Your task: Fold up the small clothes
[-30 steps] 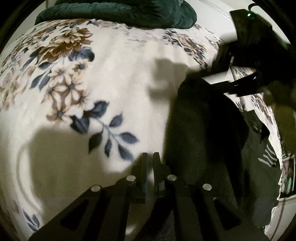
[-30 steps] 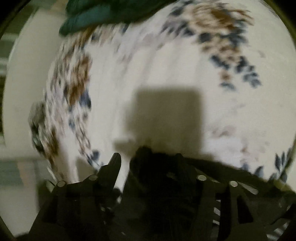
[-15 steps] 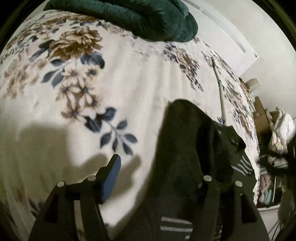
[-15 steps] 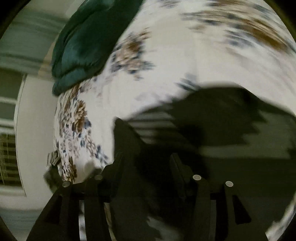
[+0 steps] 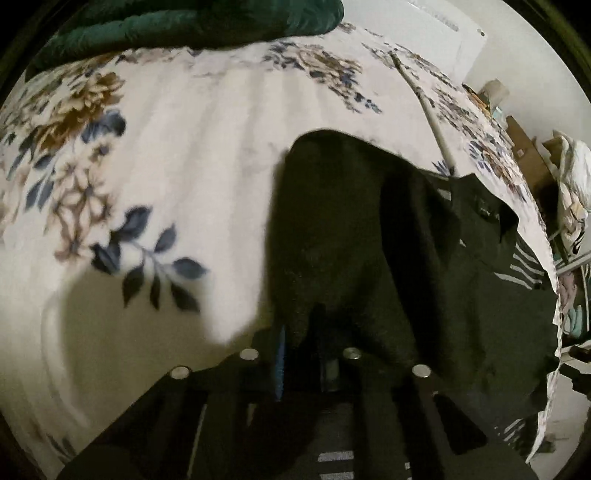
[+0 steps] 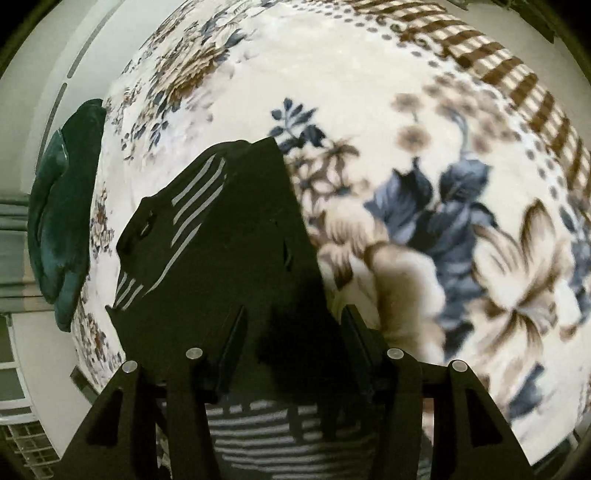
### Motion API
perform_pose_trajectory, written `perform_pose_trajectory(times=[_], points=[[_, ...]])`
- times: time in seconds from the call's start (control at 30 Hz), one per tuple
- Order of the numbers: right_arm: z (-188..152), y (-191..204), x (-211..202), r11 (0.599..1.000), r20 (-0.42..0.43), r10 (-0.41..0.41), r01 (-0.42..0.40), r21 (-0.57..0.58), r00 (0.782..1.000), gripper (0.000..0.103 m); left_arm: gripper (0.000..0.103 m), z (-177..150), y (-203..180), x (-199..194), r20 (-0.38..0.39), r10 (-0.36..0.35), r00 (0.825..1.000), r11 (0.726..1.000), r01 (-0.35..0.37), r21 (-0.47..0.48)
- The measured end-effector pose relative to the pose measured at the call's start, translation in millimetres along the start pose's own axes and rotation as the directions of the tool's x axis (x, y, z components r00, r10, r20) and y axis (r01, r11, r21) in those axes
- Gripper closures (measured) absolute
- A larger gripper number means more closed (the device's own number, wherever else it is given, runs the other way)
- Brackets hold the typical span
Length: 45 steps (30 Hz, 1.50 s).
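A dark garment [image 5: 351, 240] with thin white stripes lies rumpled on the floral blanket [image 5: 166, 129]. My left gripper [image 5: 304, 332] points down at its near edge. Its jaws are closing, and a fold of the dark cloth is pinched between the blue-padded fingers [image 5: 279, 354]. In the right wrist view the same garment [image 6: 229, 240] lies flatter, with a striped panel at its left. My right gripper [image 6: 293, 321] hovers over its near part with the jaws apart. Cloth shows below and between the fingers [image 6: 232, 343], and the pads do not press it.
A dark green quilt [image 5: 184, 22] is bunched at the far side of the bed and shows again as the quilt [image 6: 62, 221] at the left. A thin white rod [image 5: 432, 114] lies on the blanket. Past the bed's right edge stands clutter [image 5: 569, 192]. A brown checked border [image 6: 517, 74] runs along the blanket.
My left jaws opened wide, then came together on the garment's edge. My right gripper let go, swung fast across the bed while rolling, and now stands with its jaws apart over the striped part.
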State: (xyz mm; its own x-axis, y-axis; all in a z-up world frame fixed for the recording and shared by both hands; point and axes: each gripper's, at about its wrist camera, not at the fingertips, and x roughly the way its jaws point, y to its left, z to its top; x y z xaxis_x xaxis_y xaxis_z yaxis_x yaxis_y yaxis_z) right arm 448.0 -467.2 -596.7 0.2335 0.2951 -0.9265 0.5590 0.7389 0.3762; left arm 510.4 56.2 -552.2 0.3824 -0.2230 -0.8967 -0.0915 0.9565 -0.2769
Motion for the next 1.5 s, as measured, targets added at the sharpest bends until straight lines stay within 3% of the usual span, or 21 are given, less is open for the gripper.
perform_pose_trajectory(times=[0.1, 0.2, 0.3, 0.4, 0.47, 0.57, 0.63, 0.67, 0.77, 0.8, 0.83, 1.0, 1.13, 1.3, 1.4, 1.5], points=[[11.3, 7.9, 28.7, 1.0, -0.025, -0.011, 0.01, -0.029, 1.0, 0.048, 0.094, -1.1, 4.2, -4.2, 0.01, -0.007, 1.0, 1.0, 0.007, -0.001], [10.1, 29.0, 43.2, 0.995, 0.009, -0.007, 0.008, -0.101, 1.0, 0.097, 0.094, -0.2, 8.3, -5.8, 0.009, -0.015, 1.0, 1.0, 0.015, -0.005], [6.4, 52.4, 26.3, 0.98, 0.118, -0.074, 0.094, -0.176, 0.99, 0.098, 0.093, 0.9, 9.1, -4.2, 0.005, -0.024, 1.0, 1.0, 0.025, -0.007], [16.5, 57.7, 15.1, 0.971, 0.195, -0.145, 0.178, -0.161, 0.97, 0.098, 0.091, 1.2, 12.5, -2.3, -0.003, -0.047, 0.999, 0.999, 0.047, -0.025], [27.0, 47.9, 22.0, 0.977, 0.147, -0.144, 0.164, -0.136, 0.979, 0.097, 0.089, 1.7, 11.9, -6.0, -0.001, -0.034, 0.999, 0.999, 0.034, -0.027], [32.2, 37.1, 32.8, 0.982, 0.047, -0.14, 0.145, -0.121, 0.989, 0.084, 0.089, 1.9, 6.5, -18.6, 0.017, 0.03, 0.999, 0.999, -0.03, -0.012], [27.5, 33.8, 26.2, 0.988, 0.032, -0.101, 0.104, -0.111, 0.994, 0.041, 0.084, 2.8, 1.4, -31.6, 0.046, 0.084, 0.995, 0.996, -0.085, 0.012], [22.9, 31.1, 19.5, 0.992, 0.035, -0.075, 0.078, -0.101, 0.997, 0.034, 0.079, 3.6, -0.4, -38.8, 0.066, 0.11, 0.992, 0.994, -0.111, 0.018], [3.3, 21.8, -2.9, 0.997, 0.033, -0.023, 0.025, -0.073, 0.999, 0.032, 0.033, 5.3, -7.8, -68.6, 0.156, 0.132, 0.979, 0.989, -0.14, 0.04], [-5.8, 17.8, -9.8, 0.998, 0.028, -0.019, 0.021, -0.064, 0.999, 0.031, 0.008, 5.6, -10.3, -76.3, 0.176, 0.132, 0.975, 0.989, -0.142, 0.044], [-13.7, 12.5, -15.5, 0.998, 0.022, -0.017, 0.018, -0.057, 1.0, 0.029, 0.001, 5.5, -14.0, -87.4, 0.205, 0.125, 0.971, 0.989, -0.137, 0.047], [-58.2, -18.9, -47.9, 0.999, -0.009, -0.035, 0.035, -0.031, 0.999, 0.026, 0.0, -1.0, -39.8, -119.6, 0.236, 0.094, 0.967, 0.992, -0.111, 0.061], [-80.0, -44.7, -65.2, 0.997, -0.036, -0.048, 0.046, -0.06, 0.998, 0.026, 0.0, -32.0, -76.0, -131.4, 0.217, 0.112, 0.97, 0.985, -0.138, 0.107], [-71.5, -79.6, -73.7, 0.992, -0.1, -0.016, 0.004, -0.124, 0.995, 0.026, 0.0, -106.2, -136.1, -125.3, 0.156, 0.208, 0.966, 0.963, -0.23, 0.141], [-56.4, -88.5, -64.6, 0.974, -0.151, -0.008, -0.027, -0.225, 0.988, 0.026, 0.0, -166.3, -177.6, -104.3, 0.059, 0.292, 0.954, 0.947, -0.298, 0.122], [-34.0, -83.8, -47.0, 0.947, -0.218, 0.007, -0.076, -0.311, 0.976, 0.026, 0.0, -218.0, -212.3, -87.2, -0.045, 0.325, 0.945, 0.943, -0.321, 0.089]])
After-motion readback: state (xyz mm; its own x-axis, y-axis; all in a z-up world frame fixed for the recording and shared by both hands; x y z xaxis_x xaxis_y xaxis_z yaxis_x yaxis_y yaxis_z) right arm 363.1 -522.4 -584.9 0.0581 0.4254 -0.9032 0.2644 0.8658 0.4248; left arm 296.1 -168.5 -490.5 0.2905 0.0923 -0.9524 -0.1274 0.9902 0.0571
